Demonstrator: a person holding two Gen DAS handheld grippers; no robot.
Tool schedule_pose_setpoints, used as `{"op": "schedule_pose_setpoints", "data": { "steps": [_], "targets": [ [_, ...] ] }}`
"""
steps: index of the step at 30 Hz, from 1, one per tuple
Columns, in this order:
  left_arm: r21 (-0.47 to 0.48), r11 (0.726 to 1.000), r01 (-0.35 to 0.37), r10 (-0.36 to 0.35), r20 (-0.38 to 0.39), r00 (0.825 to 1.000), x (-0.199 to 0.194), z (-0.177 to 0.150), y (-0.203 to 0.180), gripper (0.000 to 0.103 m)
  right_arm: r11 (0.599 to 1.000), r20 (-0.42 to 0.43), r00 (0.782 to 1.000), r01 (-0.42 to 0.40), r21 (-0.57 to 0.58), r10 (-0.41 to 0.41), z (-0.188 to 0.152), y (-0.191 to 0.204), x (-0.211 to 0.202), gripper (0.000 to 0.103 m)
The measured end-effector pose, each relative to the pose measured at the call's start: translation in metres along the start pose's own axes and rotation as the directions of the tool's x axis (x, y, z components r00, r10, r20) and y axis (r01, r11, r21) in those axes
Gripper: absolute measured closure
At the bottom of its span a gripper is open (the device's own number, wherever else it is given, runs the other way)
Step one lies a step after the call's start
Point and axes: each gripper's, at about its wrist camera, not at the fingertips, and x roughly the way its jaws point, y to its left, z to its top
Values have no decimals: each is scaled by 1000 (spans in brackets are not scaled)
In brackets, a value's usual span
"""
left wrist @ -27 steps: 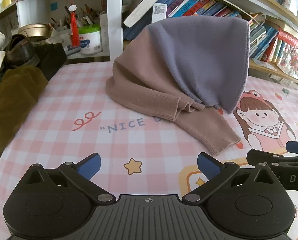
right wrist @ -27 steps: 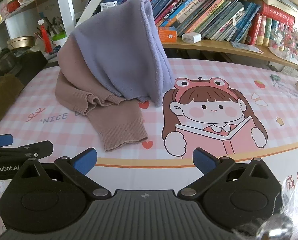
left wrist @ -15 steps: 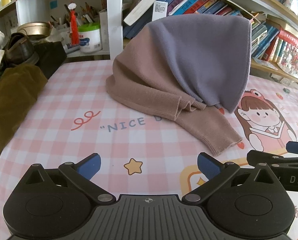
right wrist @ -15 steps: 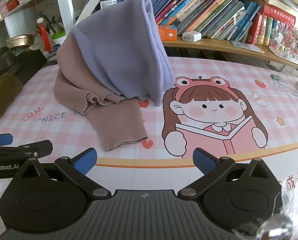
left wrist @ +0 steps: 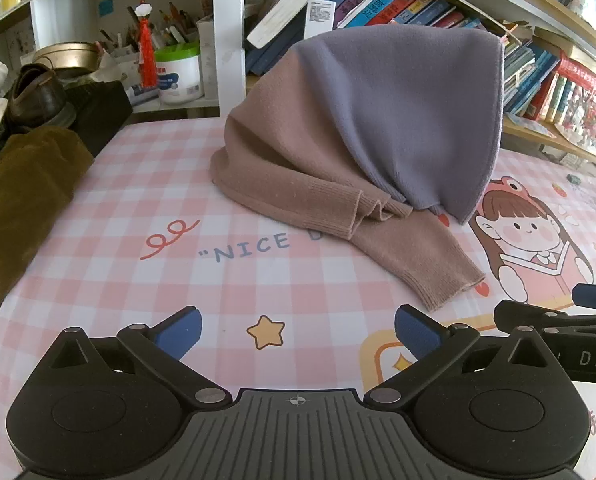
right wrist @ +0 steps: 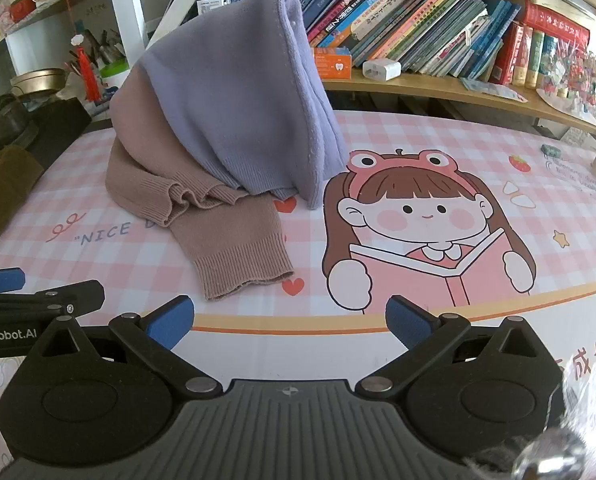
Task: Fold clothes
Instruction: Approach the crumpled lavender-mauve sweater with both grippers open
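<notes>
The left gripper (left wrist: 296, 330) has its 2 blue-padded fingers (left wrist: 178, 330) spread as wide as they go, with nothing between them but the bare cloth and a small yellow star print (left wrist: 266, 332). The right gripper (right wrist: 288, 318) stands the same way, its blue-padded fingers (right wrist: 408, 320) spread wide and empty above the orange border line of the print. Both hang low over the near edge of the bench (left wrist: 138, 184), which is covered by a pink-and-white checked cloth printed with "NICE" lettering and a cartoon girl reading a book (right wrist: 426, 232). The 2 grippers sit side by side: the right one's black arm shows at the right edge of the left view, and the left one's at the left edge of the right view.

Beyond the fingers, near the middle of the bench, lies the two-tone knitted sweater, dusty pink and lilac (left wrist: 398, 120), heaped into a tall peak against the shelving behind. Its pink ribbed sleeve (right wrist: 238, 252) trails toward the grippers, flat on the cloth, its cuff well short of either one's fingers.

To the left, an olive-brown corduroy garment (left wrist: 22, 192) lies at the bench edge. Behind runs a wooden bookshelf packed with slanted books (right wrist: 438, 28).
</notes>
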Motion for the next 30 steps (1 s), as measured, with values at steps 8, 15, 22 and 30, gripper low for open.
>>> {"op": "schedule_pose_setpoints", "data": {
  "steps": [8,15,22,30],
  "targets": [
    [-8,1000,11,-11,-14,1000,1,0,2,0,1000,-3,1000,0,0,0,0,-1,1,0],
    [-7,1000,16,-16,-21,1000,2,0,2,0,1000,-6,1000,0,1,0,0,-1,2,0],
    [-10,1000,11,-11,-24,1000,3,2,2,0,1000,-10,1000,4,-4,-4,1,0,3,0],
    [-3,1000,19,-19,-14,1000,2,2,1,0,1000,-12,1000,6,1,-6,0,-1,3,0]
  ]
}}
